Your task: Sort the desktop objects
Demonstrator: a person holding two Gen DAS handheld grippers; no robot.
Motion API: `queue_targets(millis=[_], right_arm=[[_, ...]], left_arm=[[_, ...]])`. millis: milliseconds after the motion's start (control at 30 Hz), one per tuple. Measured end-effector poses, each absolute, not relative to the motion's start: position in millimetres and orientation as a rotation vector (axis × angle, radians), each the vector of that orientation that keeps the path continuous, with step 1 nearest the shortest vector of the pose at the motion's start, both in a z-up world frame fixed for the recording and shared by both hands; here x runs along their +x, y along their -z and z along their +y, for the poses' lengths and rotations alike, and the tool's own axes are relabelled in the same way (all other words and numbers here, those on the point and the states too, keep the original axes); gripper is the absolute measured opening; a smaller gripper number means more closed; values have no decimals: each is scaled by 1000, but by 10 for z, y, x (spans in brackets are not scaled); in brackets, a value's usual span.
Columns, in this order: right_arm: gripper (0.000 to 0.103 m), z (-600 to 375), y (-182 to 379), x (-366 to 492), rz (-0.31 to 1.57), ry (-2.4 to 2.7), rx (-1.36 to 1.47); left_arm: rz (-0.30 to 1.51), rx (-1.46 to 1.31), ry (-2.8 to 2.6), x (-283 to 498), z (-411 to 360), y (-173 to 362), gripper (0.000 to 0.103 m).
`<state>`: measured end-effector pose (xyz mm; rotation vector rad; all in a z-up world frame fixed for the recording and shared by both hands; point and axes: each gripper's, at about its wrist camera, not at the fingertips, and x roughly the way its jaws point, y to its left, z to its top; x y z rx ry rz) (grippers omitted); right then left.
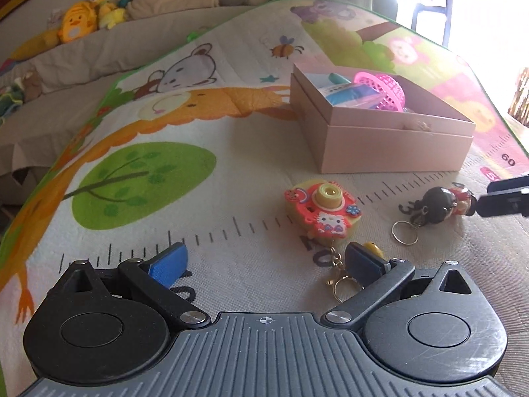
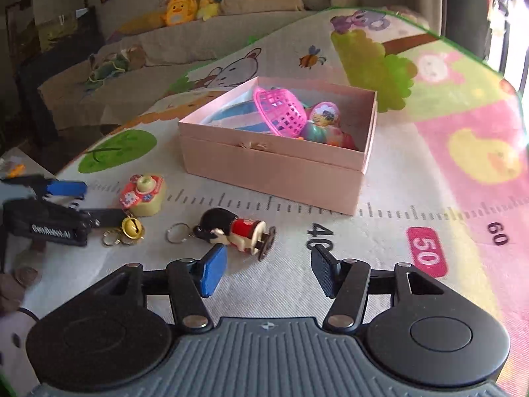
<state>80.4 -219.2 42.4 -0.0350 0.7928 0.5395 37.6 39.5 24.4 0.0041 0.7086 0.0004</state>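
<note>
- Your left gripper [image 1: 267, 259] has its fingers spread wide with nothing between them. It sits low over the mat [image 1: 231, 152], just short of the camera charm [image 1: 322, 210], whose chain and bell trail back toward your right-hand finger. That looks like a line-up for a grab.
- Your right gripper [image 2: 269, 273] is about half open and empty. The doll [image 2: 236, 231] lies on its side just ahead of the blue pad, not yet between the fingers, with its key ring pointing left.
- The box [image 2: 274, 172] stands open behind both charms. It already holds a pink basket [image 2: 281, 110] and a painted egg toy, so it reads as the sorting bin.
- Both charms lie loose on the mat's ruler strip, near each other but apart, so each hand has one to take.
- Judging by this, two pieces are left to sort.
</note>
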Motion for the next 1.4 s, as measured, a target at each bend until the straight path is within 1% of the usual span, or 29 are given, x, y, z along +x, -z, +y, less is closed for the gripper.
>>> queue_targets(millis=[33, 67, 100, 133, 200, 333, 433, 533, 600, 667, 733, 833, 900, 967, 1033, 1167, 1300, 1400], right_arm=[[55, -2213, -446, 892, 806, -537, -18], [50, -2224, -475, 985, 800, -519, -15], [47, -2220, -495, 1038, 776, -498, -35], [46, -2201, -499, 1070, 747, -483, -67], [46, -2142, -454, 1145, 727, -474, -121], [46, -2012, -247, 1209, 762, -442, -201], [46, -1992, -210, 991, 803, -528, -180], [47, -1940, -301, 597, 832, -752, -151], [48, -1873, -360, 373, 807, -798, -184], [54, -1835, -383, 250, 771, -796, -206], [57, -1803, -380, 191, 753, -784, -202], [58, -1748, -326, 195, 771, -780, -189], [61, -1726, -301, 207, 778, -775, -180], [67, -1726, -273, 238, 768, -735, -173], [70, -1792, -276, 268, 741, -653, -164], [79, -2130, -293, 372, 677, -424, -61], [79, -2439, -222, 505, 695, -291, 54], [79, -2560, -137, 556, 721, -252, 106]], left_arm=[[708, 8, -5, 373, 387, -246, 103], [705, 11, -7, 367, 376, -243, 103], [698, 15, -5, 359, 364, -243, 103], [689, 17, -1, 346, 355, -244, 103], [669, 12, 9, 323, 359, -254, 103], [685, -30, 30, 348, 426, -245, 103], [693, -63, 34, 361, 471, -234, 103], [689, -90, 30, 357, 503, -230, 103], [686, -105, 28, 347, 526, -230, 103], [684, -113, 22, 348, 538, -233, 103], [685, -108, 15, 349, 532, -237, 103], [675, -104, 4, 335, 531, -245, 103], [666, -110, -6, 312, 544, -256, 103], [644, -117, -8, 255, 564, -285, 103], [633, -134, 30, 167, 577, -311, 103], [690, -178, 210, 21, 469, -322, 103], [718, -112, 325, -39, 185, -341, 103], [746, -113, 383, -14, 30, -320, 103]])
